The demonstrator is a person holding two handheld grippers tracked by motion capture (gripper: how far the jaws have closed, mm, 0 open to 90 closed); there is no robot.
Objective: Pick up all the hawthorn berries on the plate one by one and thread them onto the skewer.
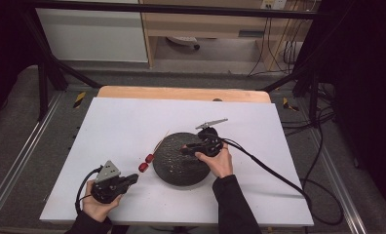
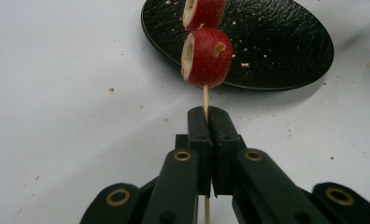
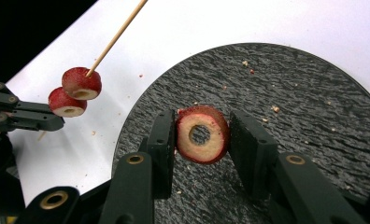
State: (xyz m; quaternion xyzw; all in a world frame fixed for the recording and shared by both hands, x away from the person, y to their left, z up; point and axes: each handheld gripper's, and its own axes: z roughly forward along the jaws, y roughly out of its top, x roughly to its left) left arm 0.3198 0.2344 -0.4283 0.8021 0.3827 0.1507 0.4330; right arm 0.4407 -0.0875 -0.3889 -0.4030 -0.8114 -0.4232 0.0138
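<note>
White sheeting covers the worktop [image 1: 123, 122] where we stand, a wooden edge showing at its far side and dark framing and cables beyond. We count one black plate [image 1: 174, 168], one wooden skewer [image 2: 205, 99] and three red fruit rings, each cored. Two rings [image 3: 74, 92] already sit threaded on the skewer, one just behind the other, hanging above the worktop at the plate's left rim. The third ring [image 3: 202, 134] is over the plate's textured surface, with crumbs scattered around it.

Our left hand-held gripper [image 2: 206, 114] has its jaws pressed together on the skewer's bare lower end, holding the stick up with the fruit beyond the tips. Our right hand-held gripper [image 3: 202, 140] pinches the third ring, its hole facing the camera; the left pad lies against the skin, and at the right pad we cannot tell whether it touches. Both hands reach in from the near edge.
</note>
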